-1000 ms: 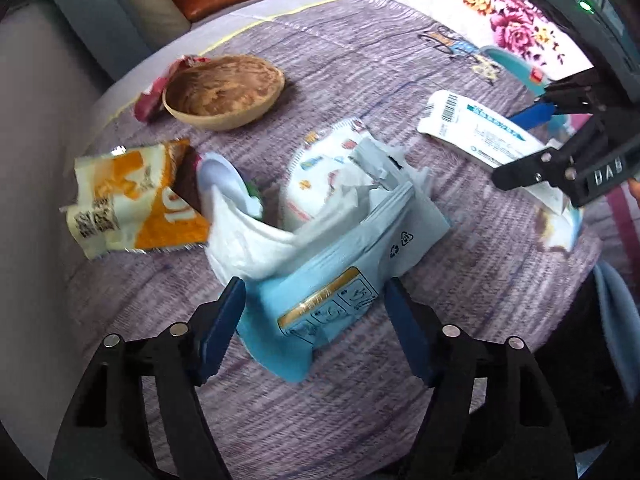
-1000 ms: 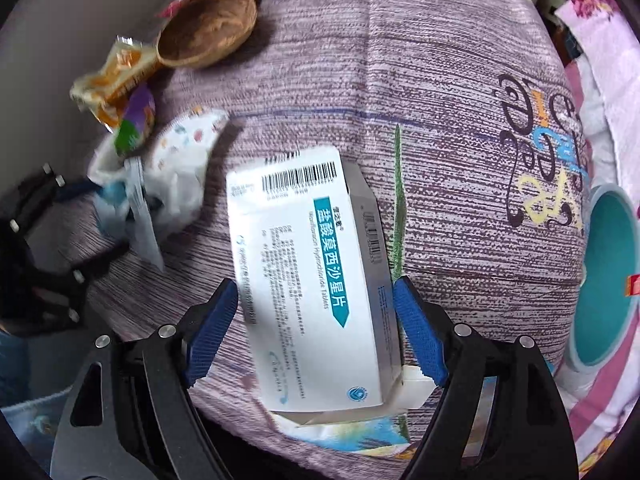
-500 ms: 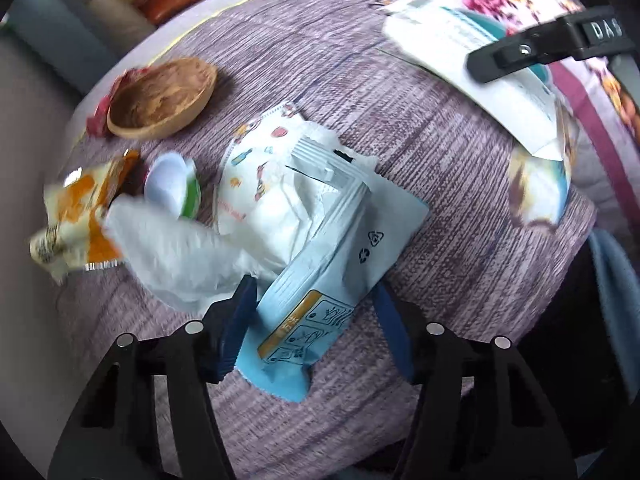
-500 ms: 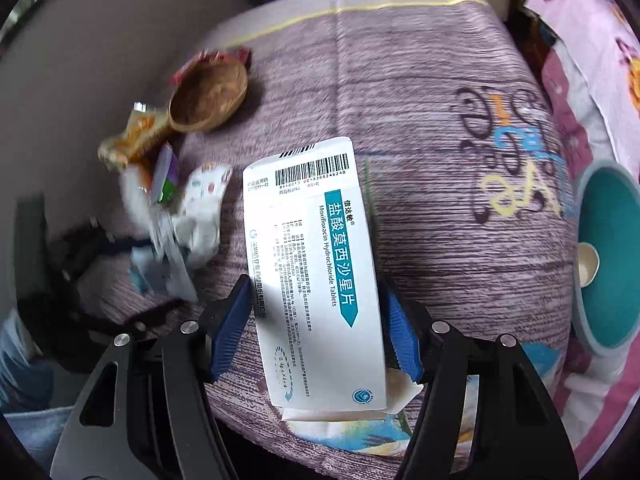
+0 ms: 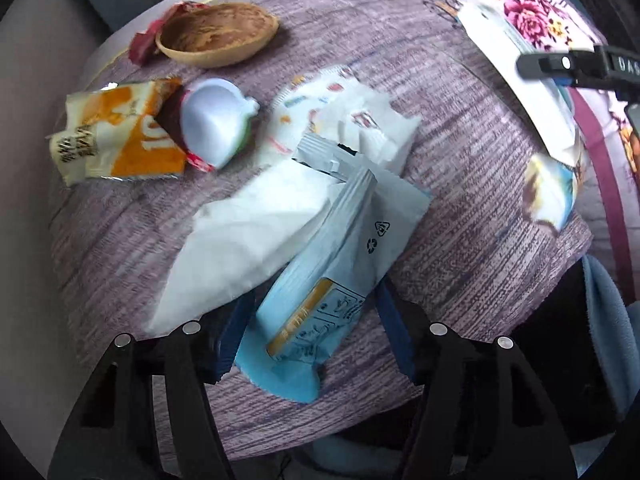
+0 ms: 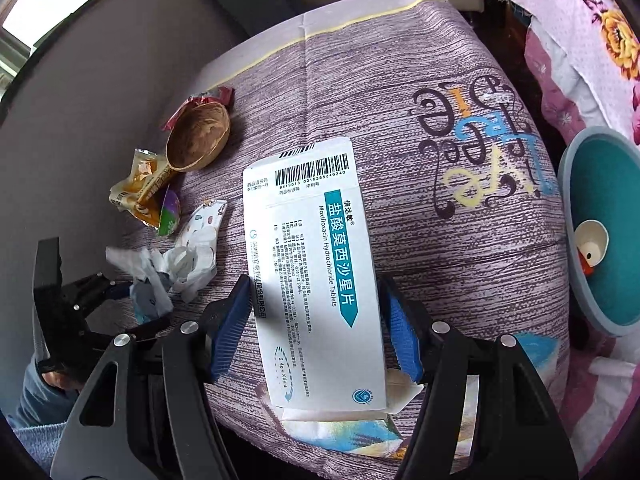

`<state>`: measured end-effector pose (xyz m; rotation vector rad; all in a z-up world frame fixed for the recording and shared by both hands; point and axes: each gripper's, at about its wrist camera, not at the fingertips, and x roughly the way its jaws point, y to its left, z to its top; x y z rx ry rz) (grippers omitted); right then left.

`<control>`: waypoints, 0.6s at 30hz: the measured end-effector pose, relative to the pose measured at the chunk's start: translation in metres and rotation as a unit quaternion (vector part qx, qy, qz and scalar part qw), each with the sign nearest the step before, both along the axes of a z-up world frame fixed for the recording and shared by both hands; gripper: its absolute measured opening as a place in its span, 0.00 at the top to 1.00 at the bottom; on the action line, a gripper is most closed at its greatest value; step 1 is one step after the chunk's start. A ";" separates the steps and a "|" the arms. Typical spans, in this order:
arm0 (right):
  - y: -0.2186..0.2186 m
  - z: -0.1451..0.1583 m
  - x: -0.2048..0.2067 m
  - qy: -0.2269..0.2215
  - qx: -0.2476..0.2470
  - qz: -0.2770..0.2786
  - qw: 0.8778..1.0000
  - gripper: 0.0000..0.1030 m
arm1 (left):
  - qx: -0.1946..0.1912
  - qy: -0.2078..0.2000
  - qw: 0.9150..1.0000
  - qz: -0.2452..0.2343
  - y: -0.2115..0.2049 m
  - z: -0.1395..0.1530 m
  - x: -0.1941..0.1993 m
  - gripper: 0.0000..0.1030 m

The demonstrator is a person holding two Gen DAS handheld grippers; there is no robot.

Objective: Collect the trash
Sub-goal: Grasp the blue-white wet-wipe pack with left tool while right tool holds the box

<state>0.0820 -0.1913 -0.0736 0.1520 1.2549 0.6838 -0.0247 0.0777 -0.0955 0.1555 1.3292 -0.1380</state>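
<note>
My left gripper (image 5: pixel 312 320) points down at the purple cloth-covered table (image 5: pixel 460 152). Its jaws are closing, with both pads against a light blue foil packet (image 5: pixel 332 264) that has a white tissue (image 5: pixel 248 240) tucked beside it. In the right wrist view the same packet (image 6: pixel 148 300) hangs in that gripper at far left. My right gripper (image 6: pixel 316 320) is shut on a white medicine box (image 6: pixel 316 260) with a teal band and barcode, held above the table. The box (image 5: pixel 516 80) also shows at upper right in the left wrist view.
An orange snack packet (image 5: pixel 116 136), a white jelly cup (image 5: pixel 212 124), a patterned wrapper (image 5: pixel 344 120), a wooden bowl (image 5: pixel 216 36) and a red wrapper (image 5: pixel 144 44) lie on the table. A colourful wrapper (image 6: pixel 352 436) sits at the near edge. A teal bowl (image 6: pixel 604 224) stands right, on floral cloth.
The left jaws have narrowed onto the blue packet and the tissue has shifted. The right gripper closed on the medicine box and carried it up, away from the table.
</note>
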 end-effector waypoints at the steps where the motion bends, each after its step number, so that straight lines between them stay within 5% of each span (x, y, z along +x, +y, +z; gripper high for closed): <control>1: -0.001 0.001 0.000 -0.002 0.002 -0.003 1.000 0.41 | -0.003 0.000 1.000 0.001 -0.002 0.000 -0.001 0.57; 4: -0.006 0.005 0.000 -0.006 0.009 -0.012 1.000 0.41 | -0.008 -0.015 1.000 0.017 -0.003 0.012 -0.001 0.66; 13: -0.031 0.013 0.006 -0.019 0.035 -0.049 0.998 0.41 | -0.080 -0.086 0.992 0.041 -0.005 0.085 0.022 0.68; 18: -0.055 0.022 0.014 -0.029 0.047 -0.079 0.995 0.41 | -0.094 -0.104 0.990 0.027 -0.031 0.099 0.050 0.68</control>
